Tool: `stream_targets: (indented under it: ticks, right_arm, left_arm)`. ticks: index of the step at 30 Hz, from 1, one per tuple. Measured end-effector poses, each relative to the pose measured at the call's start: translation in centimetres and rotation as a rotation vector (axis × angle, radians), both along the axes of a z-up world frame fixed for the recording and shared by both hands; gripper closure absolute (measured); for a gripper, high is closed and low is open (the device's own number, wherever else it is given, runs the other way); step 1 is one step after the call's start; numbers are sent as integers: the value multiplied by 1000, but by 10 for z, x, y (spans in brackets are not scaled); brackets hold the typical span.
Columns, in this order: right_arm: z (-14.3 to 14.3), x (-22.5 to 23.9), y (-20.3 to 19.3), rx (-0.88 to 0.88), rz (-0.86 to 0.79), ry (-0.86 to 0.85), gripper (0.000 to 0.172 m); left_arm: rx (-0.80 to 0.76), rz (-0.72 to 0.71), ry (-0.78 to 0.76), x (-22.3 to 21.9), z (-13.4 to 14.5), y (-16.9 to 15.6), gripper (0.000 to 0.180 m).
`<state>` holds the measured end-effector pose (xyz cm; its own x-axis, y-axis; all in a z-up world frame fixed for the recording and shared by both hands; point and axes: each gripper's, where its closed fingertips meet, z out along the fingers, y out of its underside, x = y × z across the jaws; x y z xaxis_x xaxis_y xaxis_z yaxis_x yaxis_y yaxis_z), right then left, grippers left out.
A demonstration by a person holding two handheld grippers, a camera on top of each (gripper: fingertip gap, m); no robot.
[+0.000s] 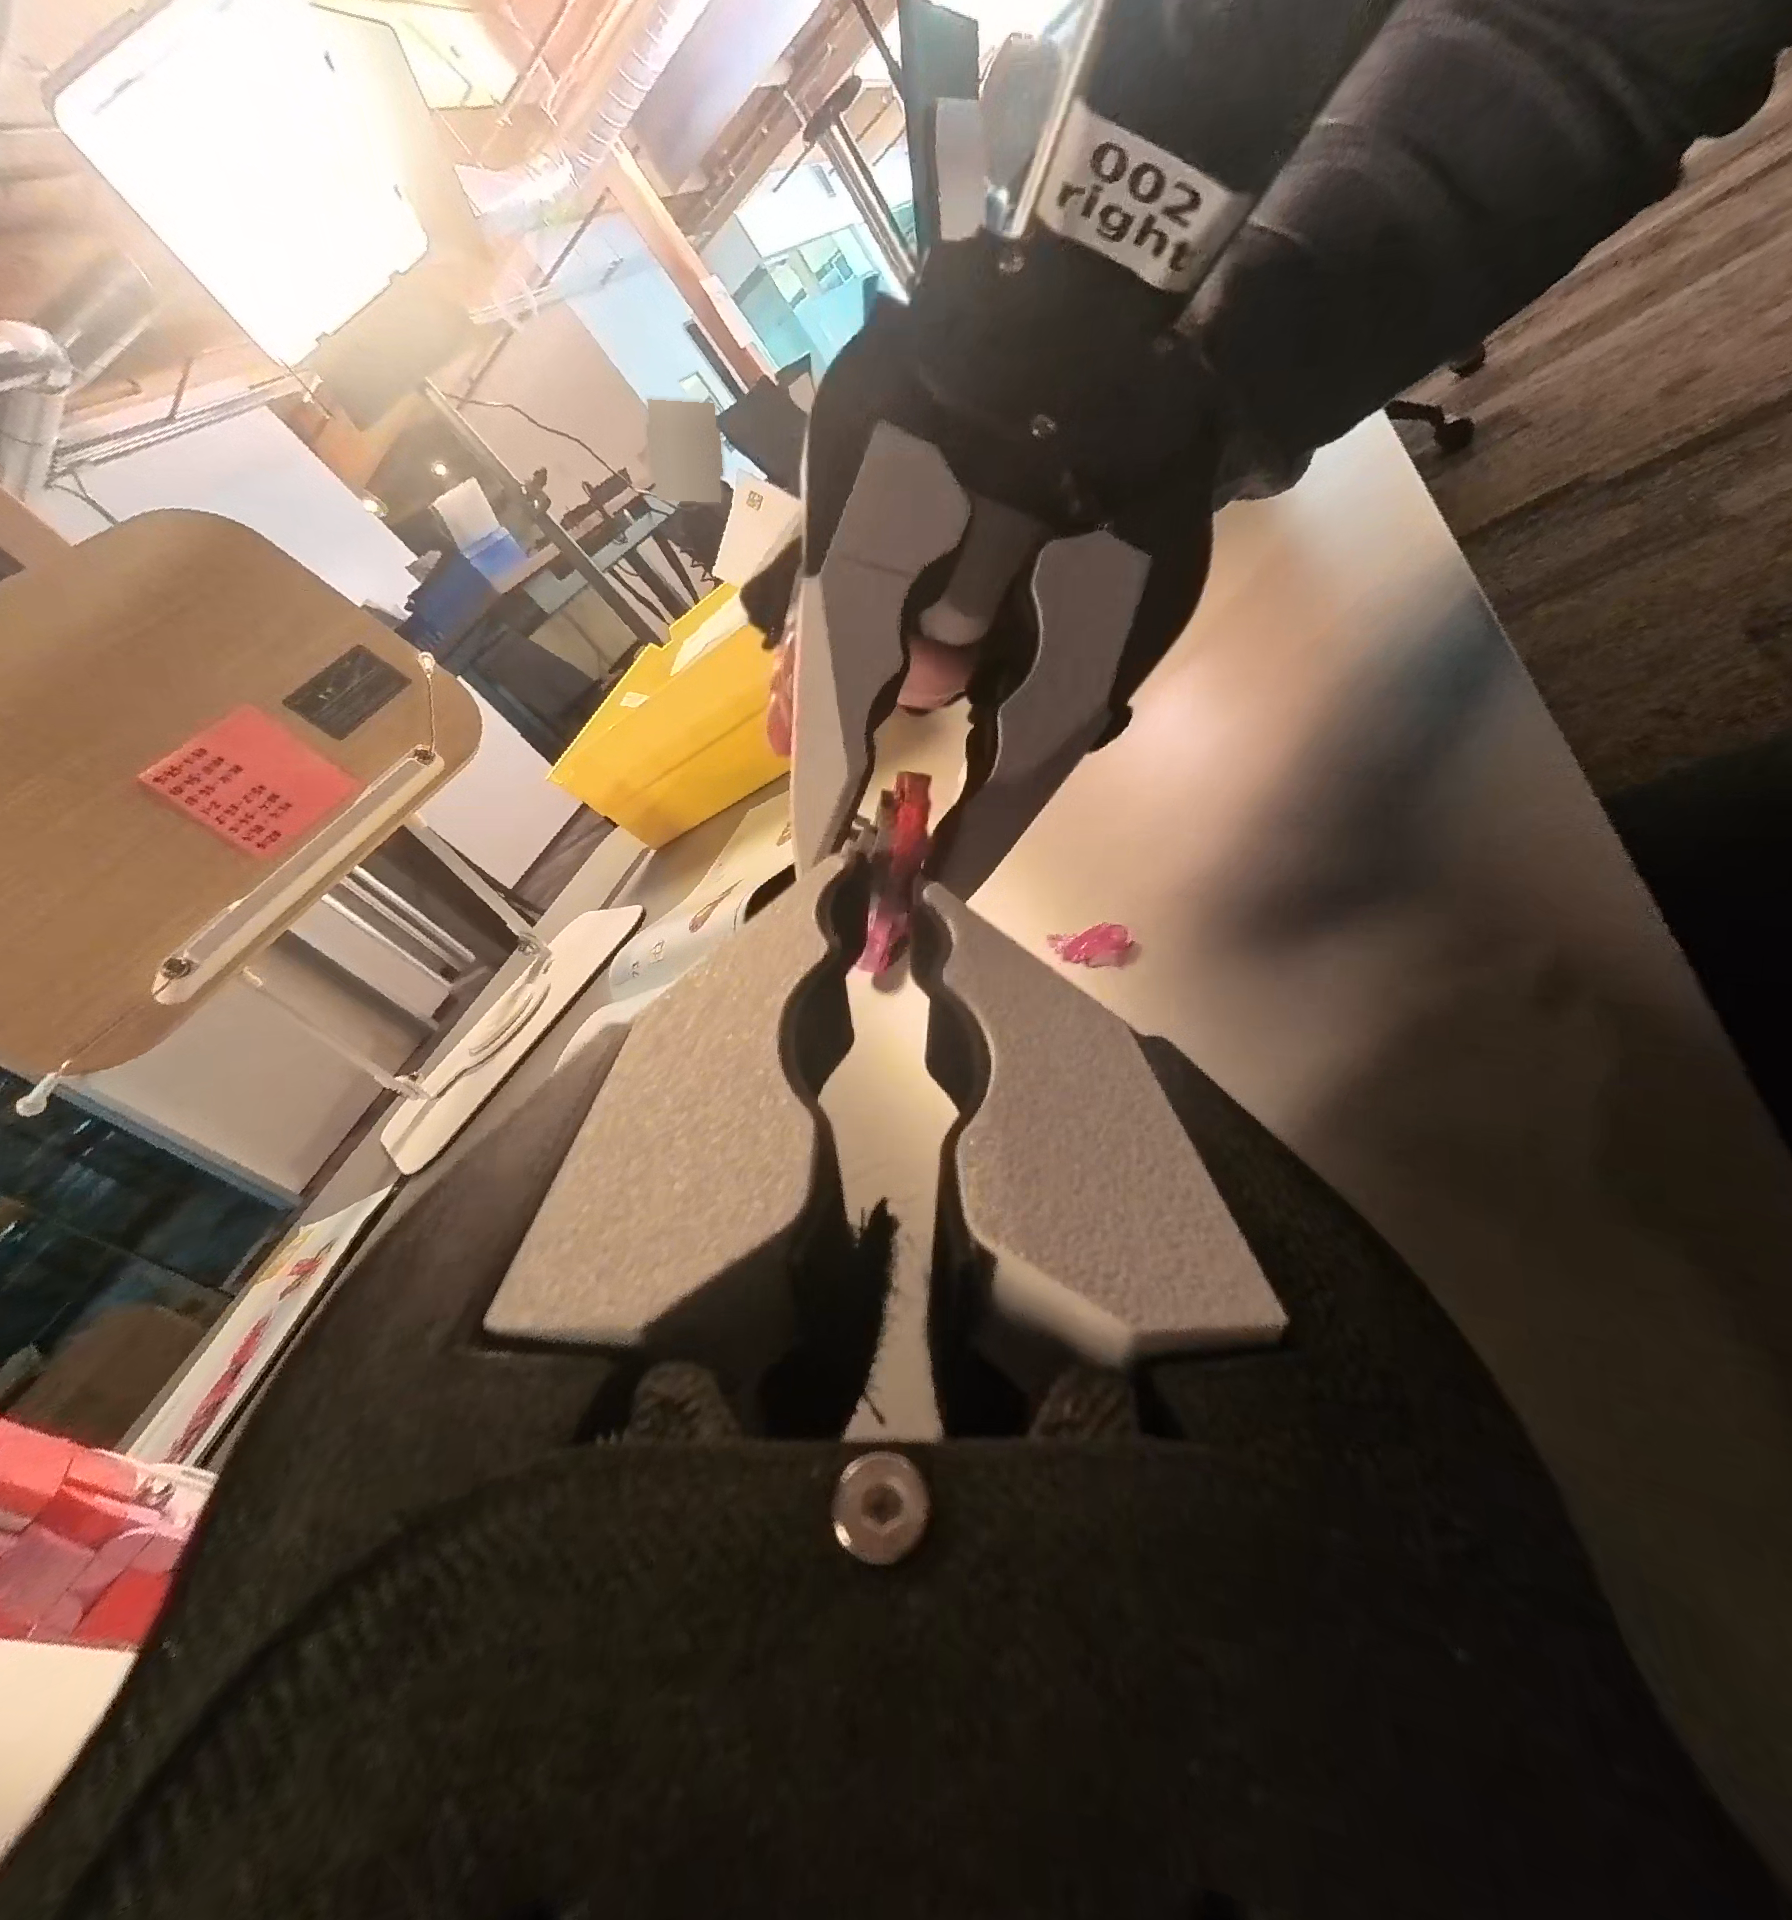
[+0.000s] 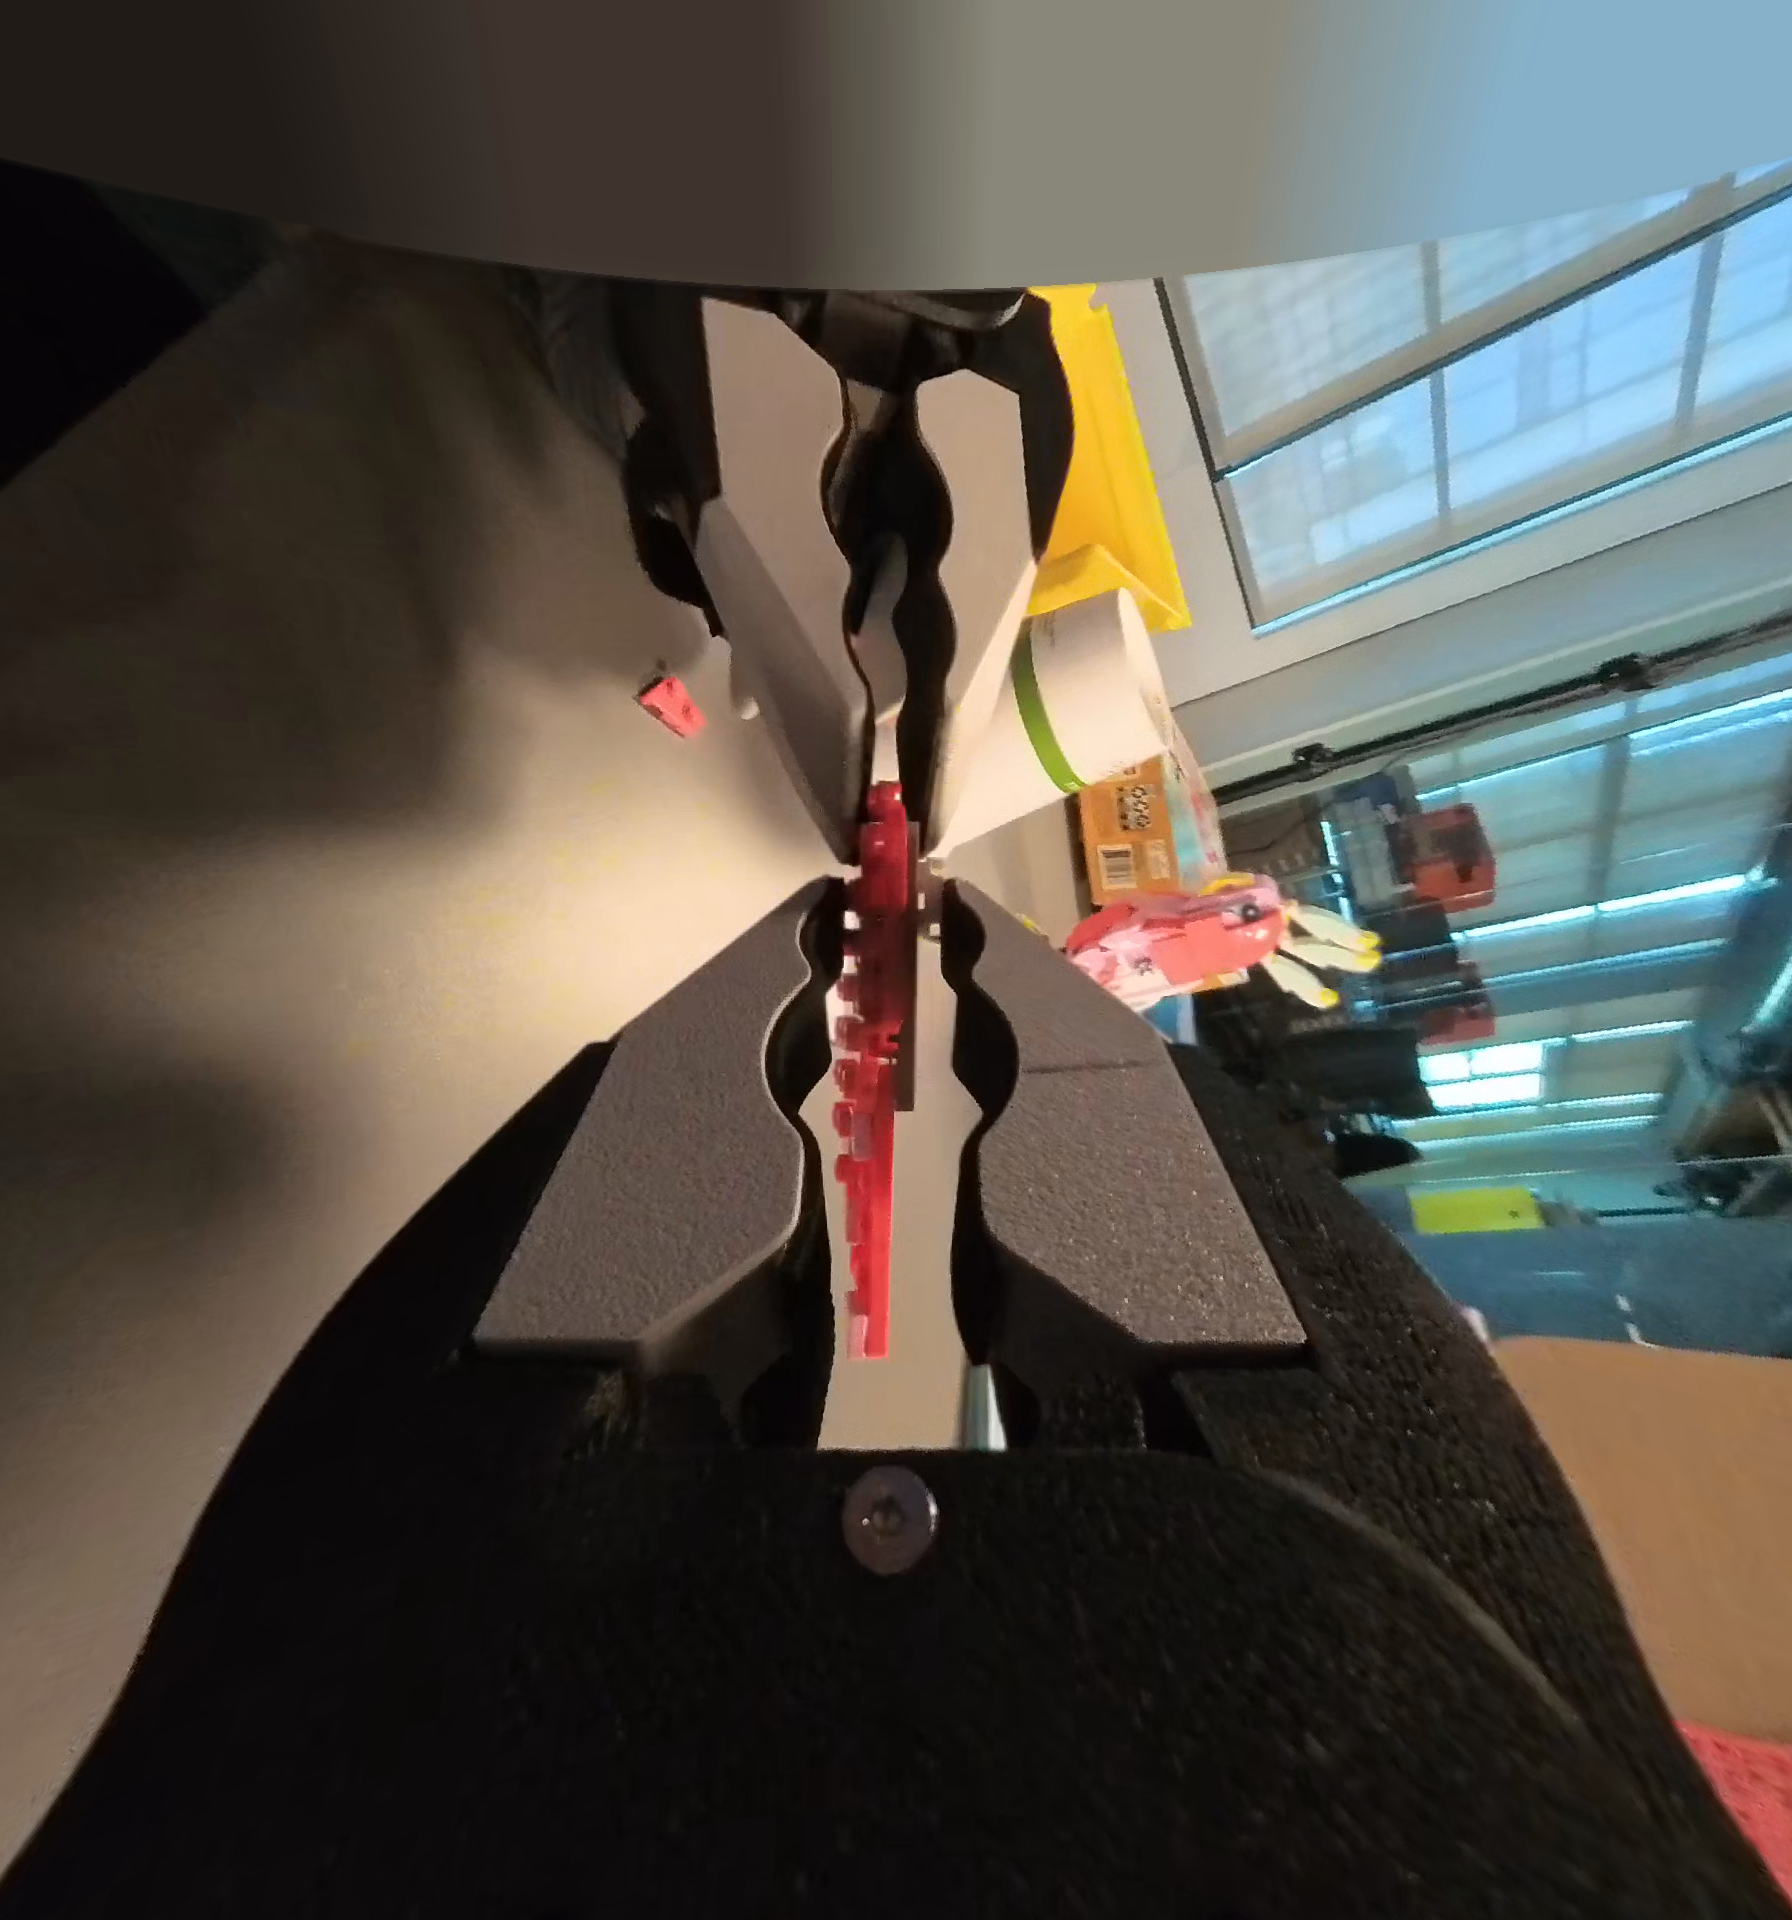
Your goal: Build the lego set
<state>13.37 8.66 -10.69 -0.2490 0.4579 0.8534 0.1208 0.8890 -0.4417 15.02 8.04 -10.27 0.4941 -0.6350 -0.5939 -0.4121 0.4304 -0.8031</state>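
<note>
1. Gripping from opposite ends, the two grippers meet tip to tip over the pale worktop, with a red studded brick assembly lifted clear of the surface between them.
2. Right gripper: its fingers stand a narrow way apart and are clamped on the assembly. The long studded strip runs back between them towards the camera, studs facing left, the flat dark edge facing right. Holding it lengthwise appears to steady the piece against a push from the far end.
3. Left gripper: its fingers are nearly together and clamped on the far, smaller end of the same red piece. In the right wrist view it comes in from the far side, its tips closed on the top of the piece. Pad contact there is blurred in part.
4. Judgement: the opposed grip suggests one end is braced while the other is pressed or pulled.
5. Surroundings, left wrist view: a small pink fragment lies loose on the worktop just right of the fingertips; a yellow bin stands farther off on the left; a wooden panel with a red note is at the left.
6. Surroundings, right wrist view: a small red brick lies on the worktop to the far left; a pink and red brick-built figure stands at the right, near a printed box and a white roll with a green band.
</note>
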Motion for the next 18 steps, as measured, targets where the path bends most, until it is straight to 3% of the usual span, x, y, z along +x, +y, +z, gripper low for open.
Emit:
stream_targets:
  ticks: [13, 18]
  right_arm:
    - [-5, -3, 10, 158, -99, -21, 157]
    - [0, -5, 14, 321, -144, 49, 158]
  left_arm:
    - [60, 103, 92, -6, -7, 9, 176]
    - [76, 133, 87, -8, -3, 12, 176]
